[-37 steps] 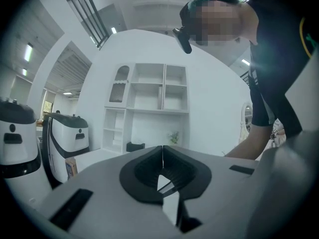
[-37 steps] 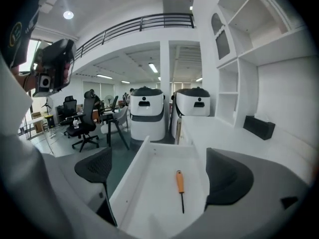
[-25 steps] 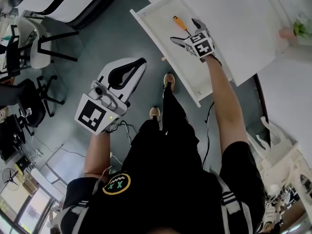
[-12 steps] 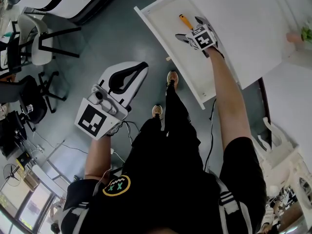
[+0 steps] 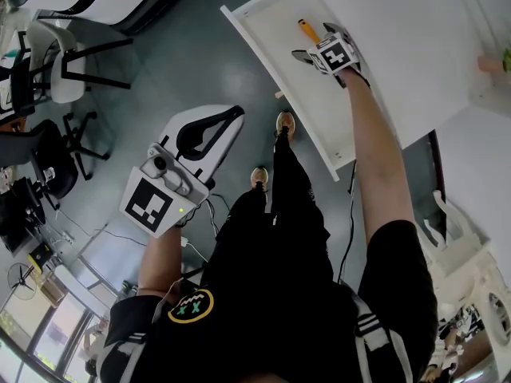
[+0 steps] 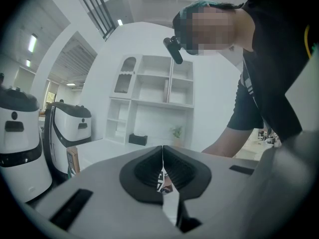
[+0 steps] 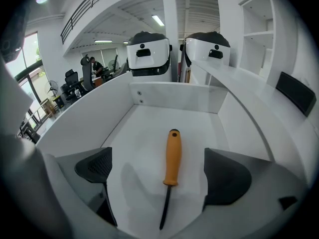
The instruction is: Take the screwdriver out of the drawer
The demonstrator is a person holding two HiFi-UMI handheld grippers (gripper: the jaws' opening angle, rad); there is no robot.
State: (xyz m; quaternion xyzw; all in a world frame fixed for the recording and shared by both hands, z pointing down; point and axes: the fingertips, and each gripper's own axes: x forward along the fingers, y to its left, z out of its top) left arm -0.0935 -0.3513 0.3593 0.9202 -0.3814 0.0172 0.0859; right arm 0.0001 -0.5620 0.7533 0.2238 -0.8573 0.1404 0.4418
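An orange-handled screwdriver (image 5: 306, 30) (image 7: 172, 156) lies flat on the floor of the open white drawer (image 5: 271, 62) (image 7: 149, 116), its dark shaft pointing back toward my right gripper. My right gripper (image 5: 314, 43) (image 7: 162, 172) is down inside the drawer and open. One jaw stands on each side of the handle without touching it. My left gripper (image 5: 230, 115) (image 6: 162, 156) hangs at the left, well away from the drawer and above the grey floor. Its black pads (image 6: 144, 171) are pressed together with nothing between them.
The drawer juts out from a white cabinet (image 5: 399, 22). Its walls (image 7: 84, 118) close in on both sides of my right gripper. Black office chairs (image 5: 48, 158) and a white chair (image 5: 56, 54) stand at the left. White machines (image 7: 149, 54) stand beyond the drawer's far end.
My right gripper has pushed further along the drawer, bringing its open jaws up around the screwdriver's handle. The left gripper has barely moved.
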